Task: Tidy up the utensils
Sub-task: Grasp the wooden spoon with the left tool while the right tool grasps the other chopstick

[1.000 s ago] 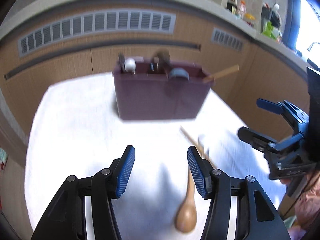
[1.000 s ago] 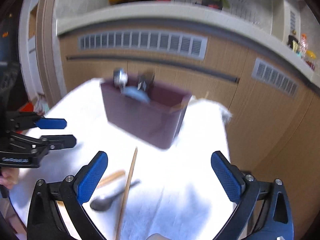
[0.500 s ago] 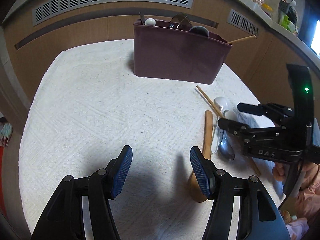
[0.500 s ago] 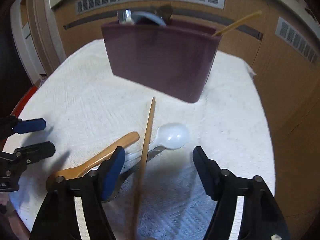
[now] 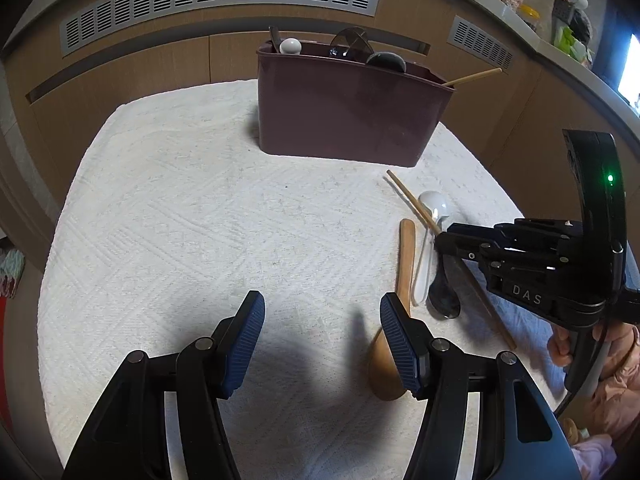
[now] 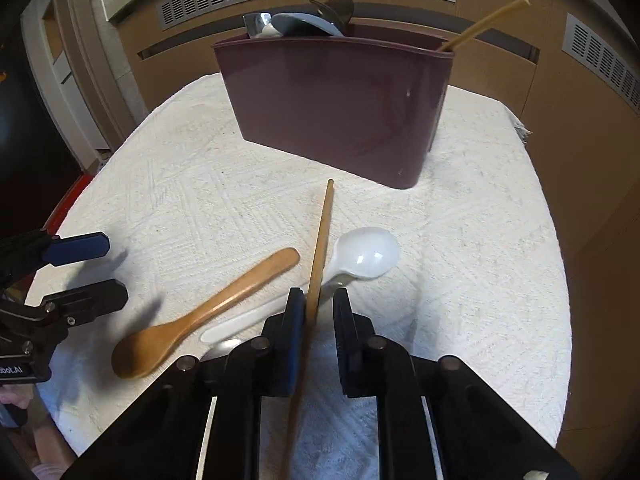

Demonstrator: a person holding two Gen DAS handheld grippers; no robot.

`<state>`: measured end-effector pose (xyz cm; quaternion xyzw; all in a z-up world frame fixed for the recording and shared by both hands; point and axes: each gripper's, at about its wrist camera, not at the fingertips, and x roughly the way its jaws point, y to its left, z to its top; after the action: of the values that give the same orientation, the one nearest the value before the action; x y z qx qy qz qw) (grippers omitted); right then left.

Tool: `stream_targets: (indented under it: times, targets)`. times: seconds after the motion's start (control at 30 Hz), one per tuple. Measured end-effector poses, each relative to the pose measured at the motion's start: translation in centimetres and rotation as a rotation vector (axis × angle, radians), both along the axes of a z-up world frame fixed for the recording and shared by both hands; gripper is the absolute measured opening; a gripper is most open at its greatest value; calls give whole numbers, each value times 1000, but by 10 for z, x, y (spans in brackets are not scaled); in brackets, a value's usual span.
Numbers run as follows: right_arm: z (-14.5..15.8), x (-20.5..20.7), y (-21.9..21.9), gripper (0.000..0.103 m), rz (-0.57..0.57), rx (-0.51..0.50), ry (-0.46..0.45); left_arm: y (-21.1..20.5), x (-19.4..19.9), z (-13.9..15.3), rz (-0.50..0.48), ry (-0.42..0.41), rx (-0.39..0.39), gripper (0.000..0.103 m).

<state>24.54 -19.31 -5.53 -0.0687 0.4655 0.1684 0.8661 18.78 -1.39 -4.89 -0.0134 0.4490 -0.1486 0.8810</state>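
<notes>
A maroon utensil caddy (image 5: 344, 112) (image 6: 332, 100) stands at the back of the white cloth, with several utensils and a chopstick (image 6: 484, 26) in it. In front of it lie a wooden spoon (image 5: 406, 256) (image 6: 224, 304), a white spoon (image 5: 434, 208) (image 6: 368, 254), a metal spoon (image 5: 442, 300) and a loose chopstick (image 5: 408, 196) (image 6: 324, 224). My right gripper (image 6: 318, 296) (image 5: 440, 238) is low over that chopstick. Its jaws are closing with the stick between them, against the left pad and with a small gap to the right pad. My left gripper (image 5: 320, 304) (image 6: 114, 270) stands open and empty, left of the wooden spoon's bowl.
The white textured cloth (image 5: 180, 220) covers a small table with wooden cabinet fronts and vent grilles close behind. The table's edges drop off on the left and right. A person's hand (image 5: 560, 344) holds the right gripper at the right edge.
My right gripper came down over the utensils and its jaws narrowed from wide open to almost shut around the loose chopstick. My left gripper sank a little and stayed open.
</notes>
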Motion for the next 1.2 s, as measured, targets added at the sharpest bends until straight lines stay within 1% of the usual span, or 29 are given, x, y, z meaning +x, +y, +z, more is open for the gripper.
stream_targets:
  times: [0.13, 0.3, 0.37, 0.5, 0.6, 0.63, 0.7, 0.73, 0.77, 0.83, 0.87, 0.93, 1.0, 1.03, 1.07, 1.1, 1.13, 1.2]
  targets:
    - [-1, -8, -17, 10, -30, 15, 6, -3, -2, 0, -32, 10, -15, 61]
    - [2, -15, -39, 10, -89, 6, -7, -12, -9, -5, -124, 28, -45, 61]
    - [3, -16, -45, 10, -111, -6, -15, -16, -15, -6, -161, 24, -35, 61]
    - [5, -23, -54, 11, -117, 12, -25, -29, -25, -12, -234, 16, 12, 61]
    - [6, -27, -54, 13, -111, 8, -41, -39, -21, -17, -244, 18, 58, 61]
    - [6, -27, -55, 13, -112, 18, -39, -43, -16, -18, -242, 24, 74, 59]
    - [8, -28, -54, 13, -109, 30, -40, -48, -2, -20, -249, 44, 88, 46]
    - [9, -29, -54, 13, -108, 27, -45, -51, 6, -20, -257, 61, 98, 37]
    - [10, -30, -53, 13, -106, 21, -53, -55, 14, -20, -269, 71, 115, 32]
    - [14, -33, -54, 13, -103, 12, -66, -62, 26, -20, -301, 85, 149, 29]
    - [15, -35, -55, 13, -103, 10, -70, -66, 30, -21, -322, 99, 160, 29]
    - [15, -36, -57, 17, -101, 15, -72, -73, 37, -21, -358, 119, 170, 29]
    - [15, -33, -58, 17, -104, 30, -67, -78, 42, -21, -365, 127, 168, 29]
    - [14, -30, -58, 17, -103, 38, -62, -79, 44, -21, -360, 122, 162, 28]
    - [13, -26, -58, 17, -102, 47, -57, -79, 44, -21, -345, 109, 159, 20]
    - [13, -22, -57, 17, -102, 50, -54, -77, 44, -21, -322, 92, 155, 19]
    - [11, -16, -55, 17, -102, 48, -49, -74, 43, -22, -298, 85, 135, 12]
    - [8, -7, -52, 17, -108, 33, -43, -61, 40, -19, -226, 60, 82, 11]
